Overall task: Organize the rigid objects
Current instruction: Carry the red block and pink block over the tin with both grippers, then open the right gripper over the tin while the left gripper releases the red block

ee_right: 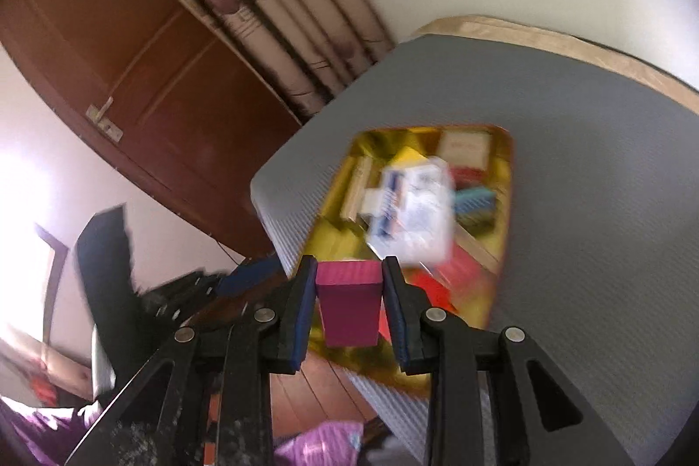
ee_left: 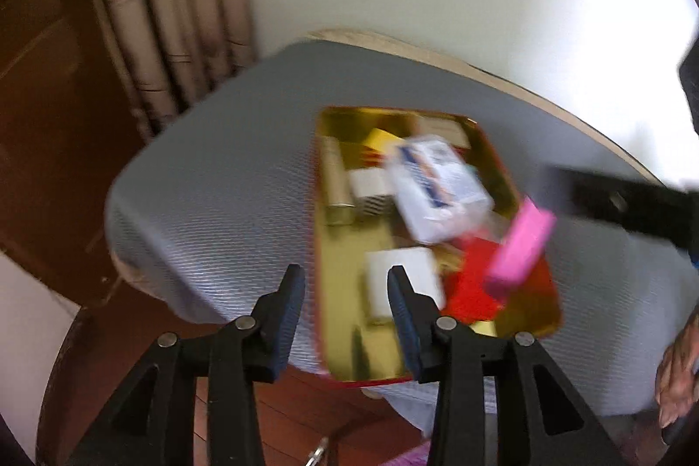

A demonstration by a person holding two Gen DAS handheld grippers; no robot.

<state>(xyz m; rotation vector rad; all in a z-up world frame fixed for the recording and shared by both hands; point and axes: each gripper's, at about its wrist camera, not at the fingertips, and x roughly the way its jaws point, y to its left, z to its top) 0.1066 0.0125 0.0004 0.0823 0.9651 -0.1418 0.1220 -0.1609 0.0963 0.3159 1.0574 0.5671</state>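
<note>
A small pink rectangular block was clamped betw. the right gripper pads, above the gold metal tray w/ boxes; judged light, stiff, best pinched on flat sides. Left gripper was held apart, empty.

Gold tray with red rim, pink block, blurred white-and-blue box, grey ribbed mat

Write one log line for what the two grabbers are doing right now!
left gripper: open, empty | right gripper: shut on pink block | pink block: above gold tray | tray: holds boxes, on grey table
</note>
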